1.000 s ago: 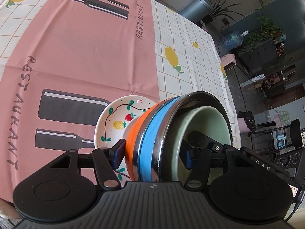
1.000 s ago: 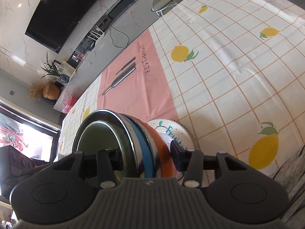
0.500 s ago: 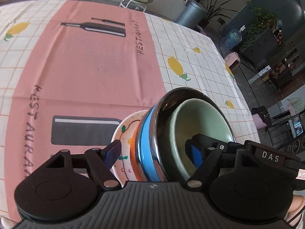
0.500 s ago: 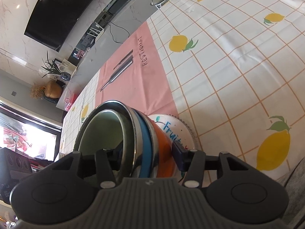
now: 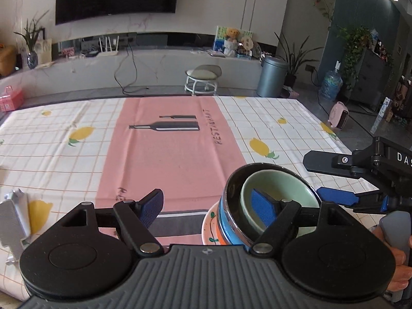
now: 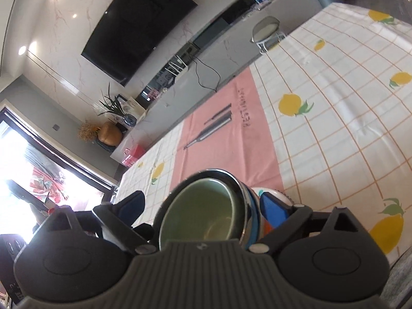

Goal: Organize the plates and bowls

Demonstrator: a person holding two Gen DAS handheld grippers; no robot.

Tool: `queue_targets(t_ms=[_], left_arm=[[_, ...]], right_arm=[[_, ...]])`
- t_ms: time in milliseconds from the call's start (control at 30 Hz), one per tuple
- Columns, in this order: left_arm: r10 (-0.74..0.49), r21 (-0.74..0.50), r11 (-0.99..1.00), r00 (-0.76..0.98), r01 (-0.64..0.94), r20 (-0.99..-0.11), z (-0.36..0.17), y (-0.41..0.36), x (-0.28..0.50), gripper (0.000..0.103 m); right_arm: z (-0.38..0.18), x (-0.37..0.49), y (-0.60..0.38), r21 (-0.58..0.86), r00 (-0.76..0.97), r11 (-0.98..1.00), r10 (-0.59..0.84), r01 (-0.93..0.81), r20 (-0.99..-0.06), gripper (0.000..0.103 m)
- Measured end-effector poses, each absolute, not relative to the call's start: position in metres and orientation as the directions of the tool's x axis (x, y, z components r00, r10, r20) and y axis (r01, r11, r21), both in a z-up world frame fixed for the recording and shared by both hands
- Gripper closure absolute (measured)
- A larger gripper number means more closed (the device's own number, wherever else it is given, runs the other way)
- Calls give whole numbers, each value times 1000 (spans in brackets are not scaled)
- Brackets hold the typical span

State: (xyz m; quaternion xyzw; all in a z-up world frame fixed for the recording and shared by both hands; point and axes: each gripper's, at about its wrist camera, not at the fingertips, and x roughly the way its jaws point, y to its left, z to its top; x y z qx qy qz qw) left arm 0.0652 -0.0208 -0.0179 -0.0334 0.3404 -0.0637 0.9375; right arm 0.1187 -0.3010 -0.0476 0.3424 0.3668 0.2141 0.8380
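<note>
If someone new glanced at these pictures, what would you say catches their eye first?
Most likely the stack near the table's front edge: a pale green bowl nested in a blue-and-orange banded metal bowl, on a fruit-painted plate. Next, the pink runner printed with bottles down the lemon-patterned tablecloth. The left tool stands open; the right tool is opening around the stack.

Pale green bowl [image 5: 278, 188] nested in steel bowl [image 5: 233, 221] banded blue and orange. White plate [image 5: 209, 225] beneath, printed with green vine and fruit. Tablecloth [image 5: 77, 159]: white, orange grid, yellow lemons; pink centre panel [image 5: 170, 159] with grey bottles. Blue pads [image 5: 262, 209] on black jaws.
</note>
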Motion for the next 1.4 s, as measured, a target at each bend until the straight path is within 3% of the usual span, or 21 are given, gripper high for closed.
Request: queue_targets(t_ms=[133,267,367,700,1400], left_arm=[[-84,-66,996,786,55,-612,-5,-20,47,14],[-72,-80,996,784,28,-617,-1,-20,34,15],[-59,-82,997,792,11,-608,2,-25,22,16],[-82,-48,997,756,67,-650,-2,-52,-6,15],[5,6,1000,771,-2,-637,6,-57,-39,15]], right_arm=[[-19,95,-291,597,717,787,505,-154,-481,8],[-2,61,-262,221,730,965,252,-140,-636,10],[-4,39,-252,59,739,994,108,-92,-665,12],[0,-5,-236,76,713,982,179,-175,-677,11],[8,-37,-226,100,718,966,244,-237,-652,9]])
